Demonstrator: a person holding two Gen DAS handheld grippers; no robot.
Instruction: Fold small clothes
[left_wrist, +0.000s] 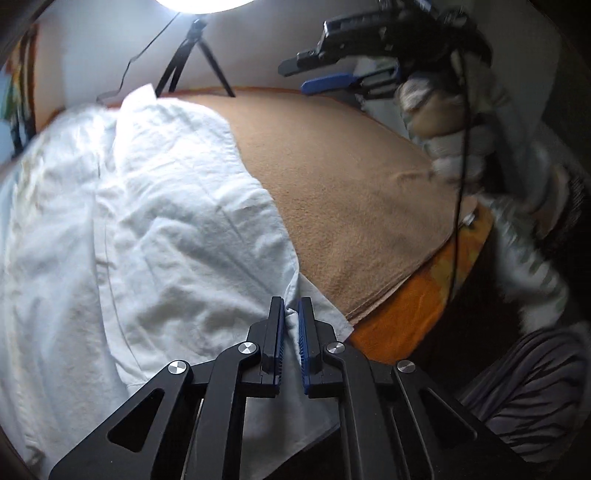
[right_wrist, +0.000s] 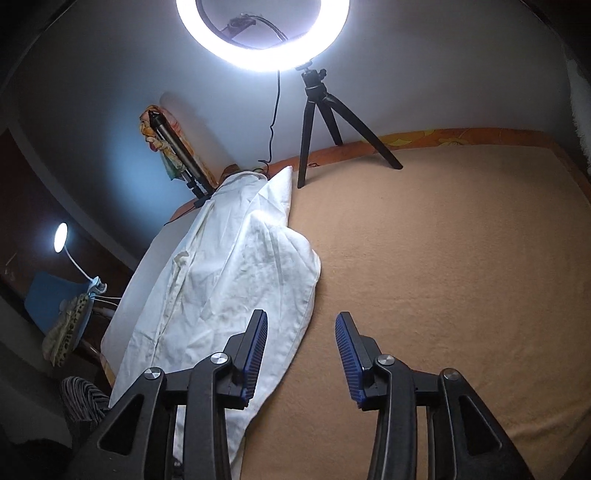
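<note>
A crumpled white garment (left_wrist: 155, 206) lies spread over the left half of a tan blanket (left_wrist: 351, 192). My left gripper (left_wrist: 291, 314) is shut on the garment's near right edge, with a fold of white cloth pinched between the pads. In the right wrist view the same white garment (right_wrist: 229, 280) stretches away toward the wall. My right gripper (right_wrist: 301, 321) hangs open above the tan blanket (right_wrist: 443, 277) with nothing between its fingers; its left finger overlaps the garment's edge. From the left wrist view the right gripper (left_wrist: 295, 77) shows high at the far side, held by a hand.
A lit ring light (right_wrist: 262, 37) on a small black tripod (right_wrist: 314, 122) stands at the blanket's far edge by the wall. An orange sheet (left_wrist: 406, 314) borders the blanket. A grey striped cloth (left_wrist: 535, 387) lies off the near right side. A desk lamp (right_wrist: 61, 236) glows at left.
</note>
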